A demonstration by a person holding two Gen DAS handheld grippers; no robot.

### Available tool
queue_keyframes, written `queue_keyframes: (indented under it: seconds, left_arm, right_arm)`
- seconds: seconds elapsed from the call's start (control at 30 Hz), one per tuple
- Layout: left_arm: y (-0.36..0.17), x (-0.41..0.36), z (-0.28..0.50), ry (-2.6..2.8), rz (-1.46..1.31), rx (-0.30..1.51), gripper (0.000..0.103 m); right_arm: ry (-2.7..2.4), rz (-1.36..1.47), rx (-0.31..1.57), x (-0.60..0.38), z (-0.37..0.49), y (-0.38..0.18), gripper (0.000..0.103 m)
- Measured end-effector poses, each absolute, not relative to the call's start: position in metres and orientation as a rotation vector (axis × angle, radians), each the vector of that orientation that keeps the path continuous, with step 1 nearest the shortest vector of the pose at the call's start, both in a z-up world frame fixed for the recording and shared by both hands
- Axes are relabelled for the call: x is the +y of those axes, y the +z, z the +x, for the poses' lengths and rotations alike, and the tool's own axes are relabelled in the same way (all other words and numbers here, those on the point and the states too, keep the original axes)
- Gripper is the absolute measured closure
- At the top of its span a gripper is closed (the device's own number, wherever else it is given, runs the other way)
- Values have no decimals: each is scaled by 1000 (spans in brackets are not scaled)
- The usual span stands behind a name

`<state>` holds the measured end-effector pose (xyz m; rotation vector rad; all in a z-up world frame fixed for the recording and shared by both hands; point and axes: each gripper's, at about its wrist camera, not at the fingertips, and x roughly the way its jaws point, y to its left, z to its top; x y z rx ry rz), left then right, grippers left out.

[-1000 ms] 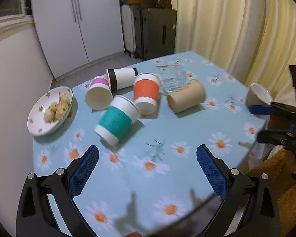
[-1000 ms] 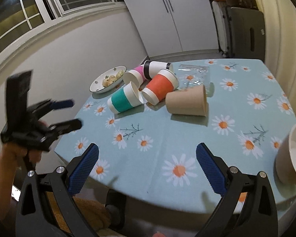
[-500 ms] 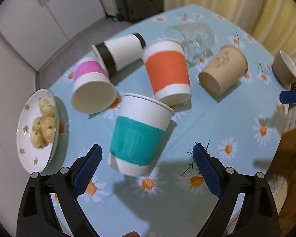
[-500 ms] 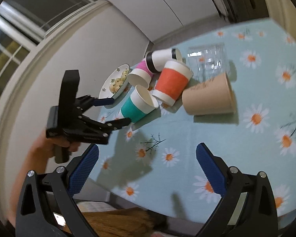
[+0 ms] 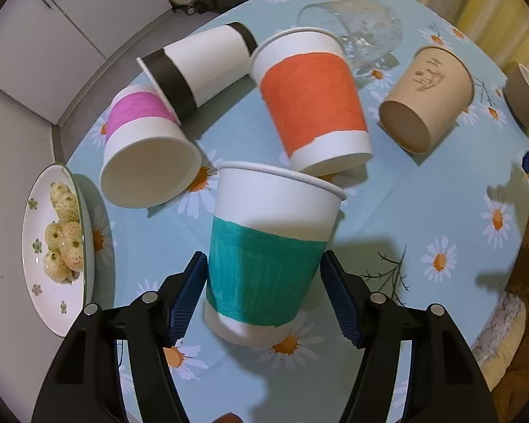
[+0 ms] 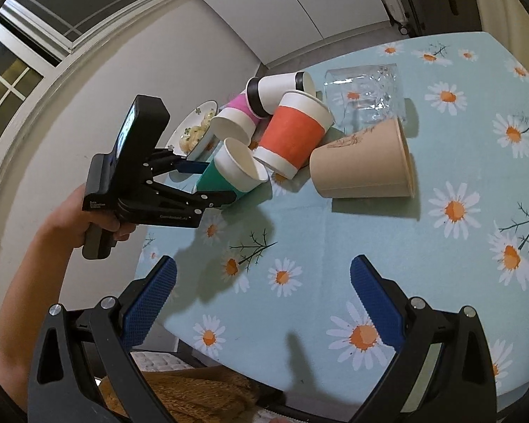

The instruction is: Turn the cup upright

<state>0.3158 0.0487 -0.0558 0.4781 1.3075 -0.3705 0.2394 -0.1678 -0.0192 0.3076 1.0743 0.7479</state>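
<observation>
A teal-banded white paper cup lies tilted on the daisy tablecloth. My left gripper has its blue pads on both sides of the teal band, touching or nearly touching it. In the right wrist view the left gripper straddles the same teal cup. My right gripper is open and empty above the table's near edge. An orange-banded cup, a pink-banded cup, a black-banded cup and a tan cup lie on their sides behind.
A clear glass lies on its side at the back. A plate of pale berries sits at the left edge. A beige bowl sits at the right edge. White cabinets and a wall stand behind the table.
My left gripper moved forward and down onto the teal cup and its jaws narrowed around it. My right gripper stayed open and shifted little.
</observation>
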Motion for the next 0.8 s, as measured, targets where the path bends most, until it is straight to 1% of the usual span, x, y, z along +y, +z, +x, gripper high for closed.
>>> queue_keyframes:
  seconds: [0.17,0.33,0.43,0.6,0.67,0.8]
  left_arm:
    - [-50,50,310,-368,444,1316,39]
    - [-32,57,290,-340,318,1312,39]
    - [-21,61,277,-311,183,1292,39]
    - [-9,73,253,-208,-119,1272,39]
    - [-8,76,242,-171,-256,1261,39]
    - [-11,72,221,-117,-443,1243,39]
  right_arm:
    - [751,331,1087,-171,240,-23,5]
    - [761,393,1096,-179,241,-21,5]
    - [777,437,1117,-183,243,-22,5]
    - [786,484,1117,-196,245,-21,5]
    - [785,499,1122,-200,245,-21,5]
    - [796,542,1151,-210,246,-26,5]
